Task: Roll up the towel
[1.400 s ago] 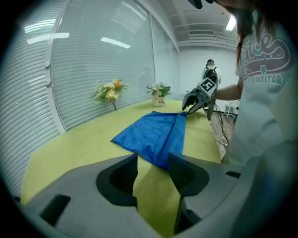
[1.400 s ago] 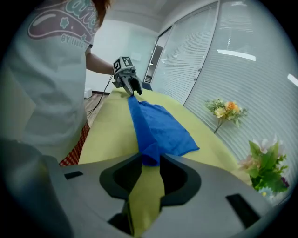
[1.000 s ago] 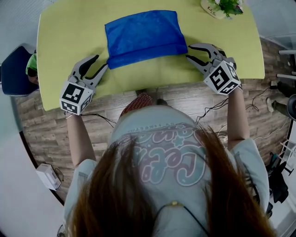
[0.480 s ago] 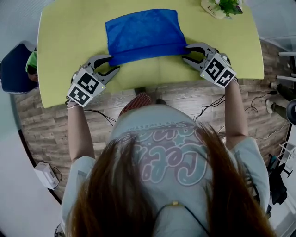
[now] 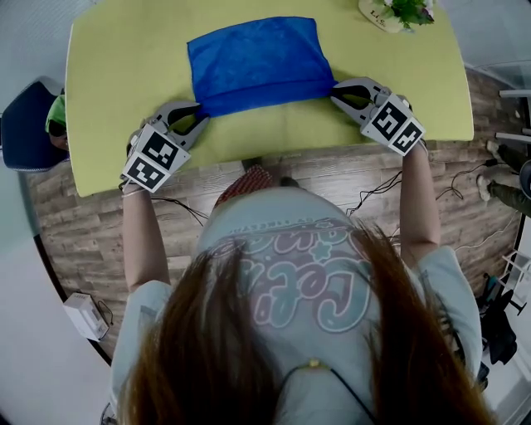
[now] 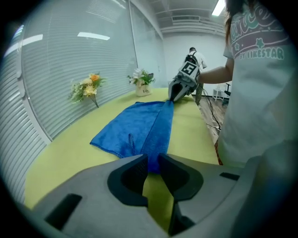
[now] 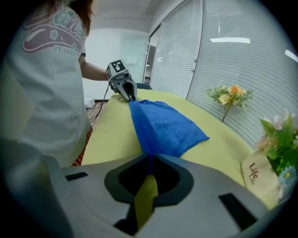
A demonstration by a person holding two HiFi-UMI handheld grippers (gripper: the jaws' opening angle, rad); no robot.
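Grip step: my left gripper [image 5: 197, 117] and right gripper [image 5: 338, 90] have just closed narrow, each pinching a near corner of the blue towel [image 5: 255, 60], flat on the yellow table [image 5: 116, 75]. Next, I reckon: lift that edge evenly and turn it away from me.

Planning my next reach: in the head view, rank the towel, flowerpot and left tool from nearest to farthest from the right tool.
1. The towel: its near right corner is in the right tool, whose jaws have just closed on it.
2. The flowerpot: far side, beyond the right tool.
3. The left tool: opposite side, jaws just closed on the towel's near left corner.
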